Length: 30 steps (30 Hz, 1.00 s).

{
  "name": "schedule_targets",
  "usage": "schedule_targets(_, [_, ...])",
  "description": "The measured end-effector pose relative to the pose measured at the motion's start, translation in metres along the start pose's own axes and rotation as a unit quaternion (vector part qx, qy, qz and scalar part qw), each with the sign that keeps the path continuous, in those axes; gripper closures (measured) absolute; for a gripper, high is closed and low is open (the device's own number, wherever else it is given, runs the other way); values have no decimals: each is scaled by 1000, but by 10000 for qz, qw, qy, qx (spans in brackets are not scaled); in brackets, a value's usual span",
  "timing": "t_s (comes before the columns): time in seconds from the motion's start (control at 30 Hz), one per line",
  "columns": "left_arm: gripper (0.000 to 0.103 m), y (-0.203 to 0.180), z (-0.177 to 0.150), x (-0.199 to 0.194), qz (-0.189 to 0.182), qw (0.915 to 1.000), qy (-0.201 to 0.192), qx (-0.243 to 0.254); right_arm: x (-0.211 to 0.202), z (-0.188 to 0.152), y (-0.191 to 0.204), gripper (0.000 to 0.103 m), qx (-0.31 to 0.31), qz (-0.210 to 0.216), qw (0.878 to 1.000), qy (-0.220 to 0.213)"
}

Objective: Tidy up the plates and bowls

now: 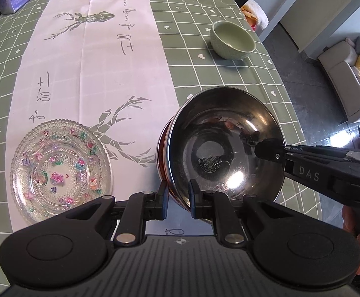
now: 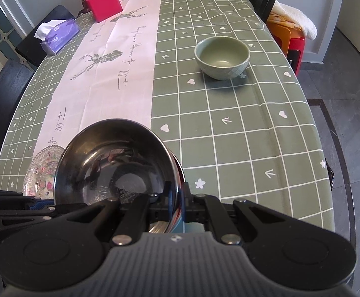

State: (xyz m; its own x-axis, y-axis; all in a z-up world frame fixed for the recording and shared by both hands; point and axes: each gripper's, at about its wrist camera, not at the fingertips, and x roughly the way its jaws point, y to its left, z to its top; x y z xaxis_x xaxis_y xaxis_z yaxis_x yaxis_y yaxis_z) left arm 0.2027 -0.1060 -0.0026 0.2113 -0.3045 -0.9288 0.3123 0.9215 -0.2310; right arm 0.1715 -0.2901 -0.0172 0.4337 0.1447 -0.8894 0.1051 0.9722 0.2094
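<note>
Presently catalogued, largest first.

Desk (image 2: 229,128): long, covered in a green grid-pattern cloth with a pale runner (image 1: 100,57) printed with deer and script down its middle.

Steel bowl (image 1: 227,146): shiny, red-brown on the outside, tilted and gripped at its rim from two sides. It sits at the near end of the desk, right of the runner's edge; whether its base touches the cloth cannot be told.

Left tool (image 1: 178,199): narrow, its blue-padded fingers closed on the steel bowl's near rim, one inside and one outside.

Right tool (image 2: 177,205): nearly shut, clamped on the steel bowl's right rim, the thin wall pinched between its pads; in the left wrist view it enters from the right.

Glass plate (image 1: 61,170): clear, beaded edge, coloured cartoon stickers, lying flat on the runner, just left of the steel bowl and apart from it.

Green bowl (image 2: 222,57): ceramic, upright, empty, on the green cloth farther off and to the right, well apart from the steel bowl.

Tissue pack (image 2: 56,33): purple, at the far left edge.

Pink box (image 2: 104,3): at the far end, on the runner's edge.
</note>
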Motion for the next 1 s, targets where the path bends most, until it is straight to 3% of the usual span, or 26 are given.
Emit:
schedule_targets(0.5, [84, -1, 2, 4, -2, 10000, 63, -36, 4, 3, 0, 99, -43, -59, 10000, 24])
schedule_targets(0.7, [78, 2, 2, 0, -78, 9999, -10, -133, 5, 2, -3, 95, 14, 0, 10000, 55])
schedule_targets(1.0, [77, 0, 5, -13, -60, 9991, -422, -13, -5, 3, -6, 94, 19, 12, 9999, -99])
